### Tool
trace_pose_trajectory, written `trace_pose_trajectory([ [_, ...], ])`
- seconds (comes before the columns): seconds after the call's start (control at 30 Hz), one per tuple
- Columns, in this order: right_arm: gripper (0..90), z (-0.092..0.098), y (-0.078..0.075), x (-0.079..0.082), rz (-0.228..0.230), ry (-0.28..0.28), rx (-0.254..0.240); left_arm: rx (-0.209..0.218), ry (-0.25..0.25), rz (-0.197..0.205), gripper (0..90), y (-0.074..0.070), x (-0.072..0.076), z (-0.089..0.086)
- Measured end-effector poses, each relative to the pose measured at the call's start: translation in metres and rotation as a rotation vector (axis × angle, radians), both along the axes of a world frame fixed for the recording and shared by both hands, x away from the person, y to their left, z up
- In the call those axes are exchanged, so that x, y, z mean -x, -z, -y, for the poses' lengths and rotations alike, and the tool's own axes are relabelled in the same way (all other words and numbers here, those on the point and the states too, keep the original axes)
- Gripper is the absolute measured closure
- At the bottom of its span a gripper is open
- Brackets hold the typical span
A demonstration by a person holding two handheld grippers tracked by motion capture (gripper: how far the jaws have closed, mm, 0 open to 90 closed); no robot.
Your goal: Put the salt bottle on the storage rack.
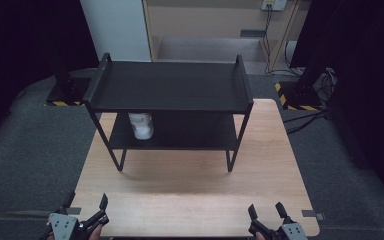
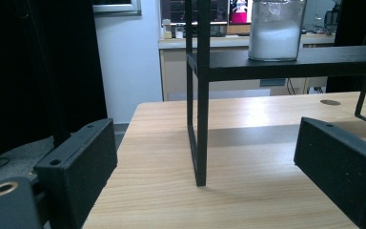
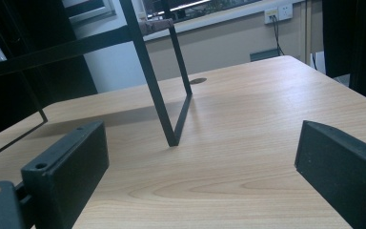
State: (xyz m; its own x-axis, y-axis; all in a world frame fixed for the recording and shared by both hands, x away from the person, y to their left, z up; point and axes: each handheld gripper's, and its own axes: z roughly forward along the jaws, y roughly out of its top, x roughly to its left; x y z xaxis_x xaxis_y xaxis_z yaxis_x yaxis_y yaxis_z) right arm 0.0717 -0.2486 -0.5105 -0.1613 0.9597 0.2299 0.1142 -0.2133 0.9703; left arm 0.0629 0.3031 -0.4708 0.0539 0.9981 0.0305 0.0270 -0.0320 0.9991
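Standing near the middle of the pale wooden surface (image 1: 195, 180) was a black two-tier metal shelf rack (image 1: 170, 87), its thin legs planted on the wood and its top tier bare. On the lower tier, toward the rack's left end, sat a clear glass jar filled with white powder (image 1: 141, 125), upright and well back from the person's edge of the surface. From the left gripper view the same jar (image 2: 275, 29) stood above on the lower shelf board (image 2: 290, 61), with one of the rack's front legs (image 2: 200, 119) rising straight ahead between the two black jaws.

Both tools hung low at the near edge, well apart from each other and from the rack. The left tongs (image 1: 86, 202) sat at the surface's near left corner, jaws spread wide with nothing between them (a grey plate showed on top of the tool). The right tongs (image 1: 266, 211) hovered near the right corner, jaws likewise apart and empty. In the right gripper view another of the rack's front legs (image 3: 157, 90) slanted across the picture, the view being tilted, its foot resting on the wood grain ahead of the open jaws.

Around the surface lay grey carpeted floor (image 1: 35, 150), and behind the rack stood a light wooden cabinet (image 1: 205, 30) against the wall.
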Motion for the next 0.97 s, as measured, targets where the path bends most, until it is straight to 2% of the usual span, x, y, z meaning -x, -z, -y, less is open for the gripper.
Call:
trace_pose_trajectory([
  [0.3,4.0,0.0004,0.0017,0.0009,-0.004,0.004,0.003,0.005,-0.011,0.008,6.0,-0.0005,0.0017,-0.0005],
  [0.67,4.1,0.0003,0.0012,0.0002,-0.007,0.008,0.001,0.013,-0.018,-0.001,6.0,0.0004,0.0037,-0.0013],
  [0.97,4.0,-0.0018,-0.0006,0.0051,0.009,0.006,-0.001,0.019,-0.020,0.014,6.0,-0.0020,0.0097,-0.0007],
])
